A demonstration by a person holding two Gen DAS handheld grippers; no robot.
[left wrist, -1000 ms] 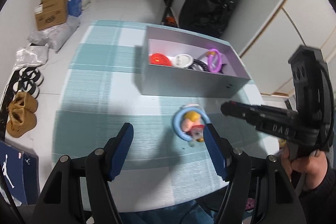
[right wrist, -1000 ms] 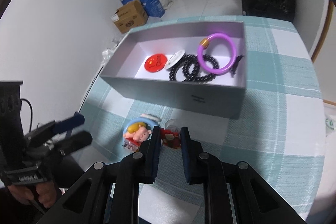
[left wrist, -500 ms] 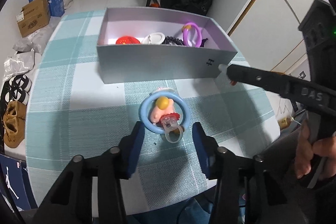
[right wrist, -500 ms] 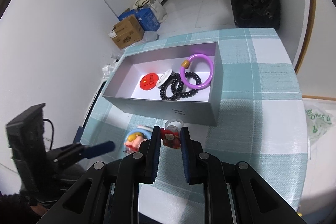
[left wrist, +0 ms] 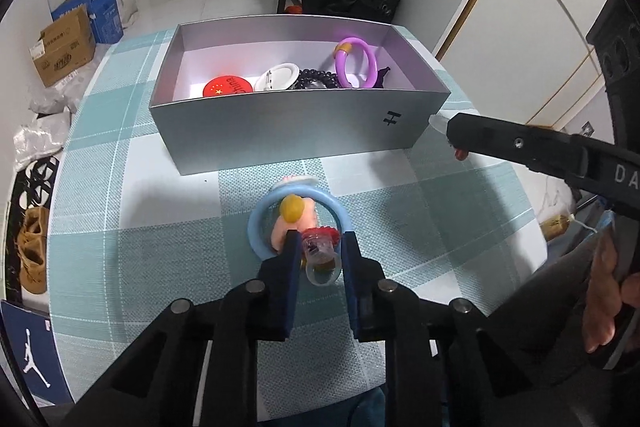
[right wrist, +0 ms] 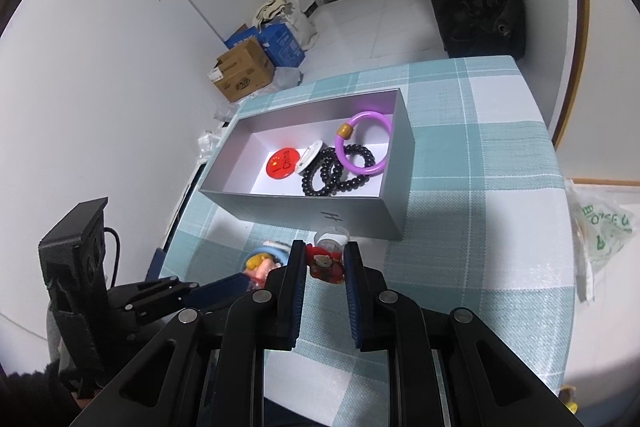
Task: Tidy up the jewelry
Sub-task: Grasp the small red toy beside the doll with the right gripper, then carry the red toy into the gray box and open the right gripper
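teal-checked tablecloth [right wrist: 472, 187], silver box [left wrist: 288, 131], purple bangle [right wrist: 363, 143]

Right claw [right wrist: 323, 269] pinches a red ring [right wrist: 325, 264] — just before the grey box [right wrist: 320, 213].

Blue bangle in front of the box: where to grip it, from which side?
Likely its bare left arc, from above, one finger inside, one outside: the blue bangle lies flat, a doll fills its middle, and a clear ring covers the near edge.
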